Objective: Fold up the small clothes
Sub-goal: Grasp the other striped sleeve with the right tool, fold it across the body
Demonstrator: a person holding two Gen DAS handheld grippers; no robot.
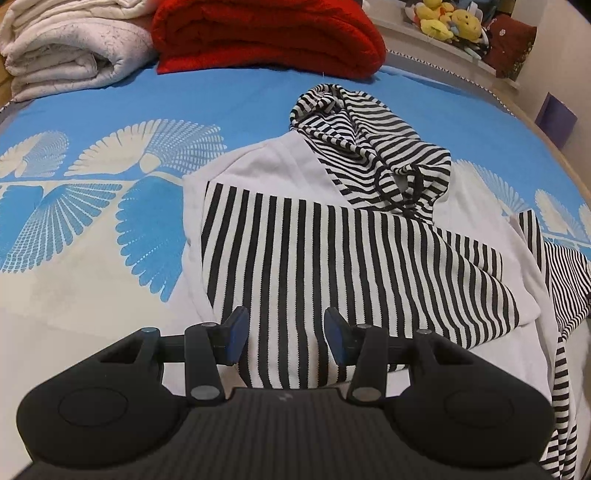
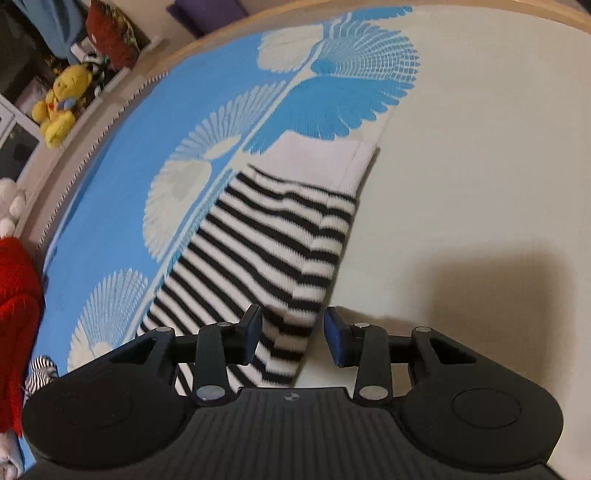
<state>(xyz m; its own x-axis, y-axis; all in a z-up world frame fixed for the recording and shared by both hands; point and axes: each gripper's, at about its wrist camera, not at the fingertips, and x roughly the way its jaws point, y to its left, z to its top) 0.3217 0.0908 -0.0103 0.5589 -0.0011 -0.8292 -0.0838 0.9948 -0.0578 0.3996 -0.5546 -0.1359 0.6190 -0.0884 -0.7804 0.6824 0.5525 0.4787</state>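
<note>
A small black-and-white striped hooded top with plain white panels (image 1: 332, 240) lies spread on the bed, partly folded, straight ahead of the left gripper (image 1: 286, 338). A striped flap lies across the white body, its near edge running between and under the two blue-padded fingers (image 1: 236, 332), which stand apart and grip nothing. Beyond that flap, farther from the fingers, the striped hood (image 1: 365, 147) sits crumpled in a heap. To the right of the fingers, a finer-striped part of the garment trails along the frame edge.

In the right wrist view, a striped sleeve or edge of the same top (image 2: 266, 251) stretches forward from between the fingers of the right gripper (image 2: 293, 338), ending in a white band. These fingers (image 2: 336, 341) are also spread wide, with cloth below the left one and bare sheet under the right; whether they touch the fabric cannot be told.

Everything rests on a blue and cream bedsheet printed with fan-shaped flowers (image 1: 92, 221). At the far end, beyond the hood, one folded red knitted blanket (image 1: 266, 37) lies beside one folded off-white quilt (image 1: 66, 48), the two touching. Past the bed's wooden rim, on a shelf to the far right, sit several yellow plush toys (image 1: 450, 20) next to one dark red cushion (image 1: 511, 44). Nothing lies between the fingers and the garment.
</note>
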